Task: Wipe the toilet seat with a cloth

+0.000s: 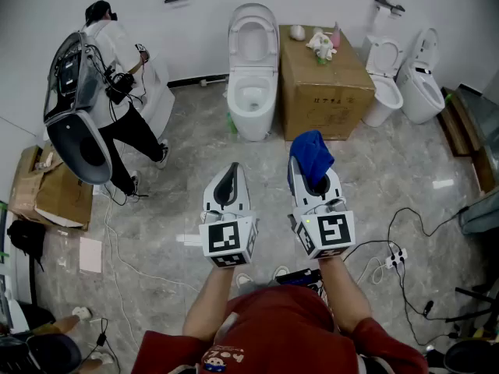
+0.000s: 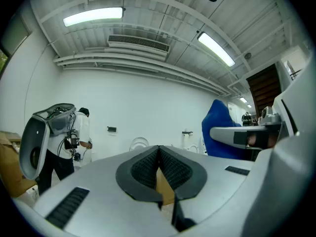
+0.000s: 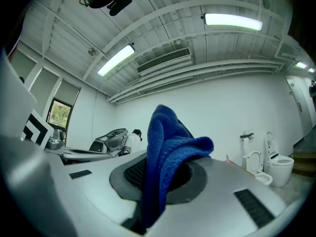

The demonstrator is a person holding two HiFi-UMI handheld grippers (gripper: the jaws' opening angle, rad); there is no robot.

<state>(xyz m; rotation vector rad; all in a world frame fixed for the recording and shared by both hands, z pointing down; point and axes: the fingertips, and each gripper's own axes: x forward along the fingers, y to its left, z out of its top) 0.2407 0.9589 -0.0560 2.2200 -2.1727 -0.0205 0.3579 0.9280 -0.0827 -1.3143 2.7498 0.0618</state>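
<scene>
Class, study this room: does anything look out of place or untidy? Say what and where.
Yes. Black cables trail loose across the floor at the right, with a white power strip lying among them, where someone might trip. A large cardboard box stands between the toilets, with small items cluttered on top.

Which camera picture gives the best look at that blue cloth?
The right gripper view: the blue cloth fills the middle, pinched between the jaws. The head view shows it small, bunched at the tip of the right gripper; the left gripper view catches only its side.
</scene>
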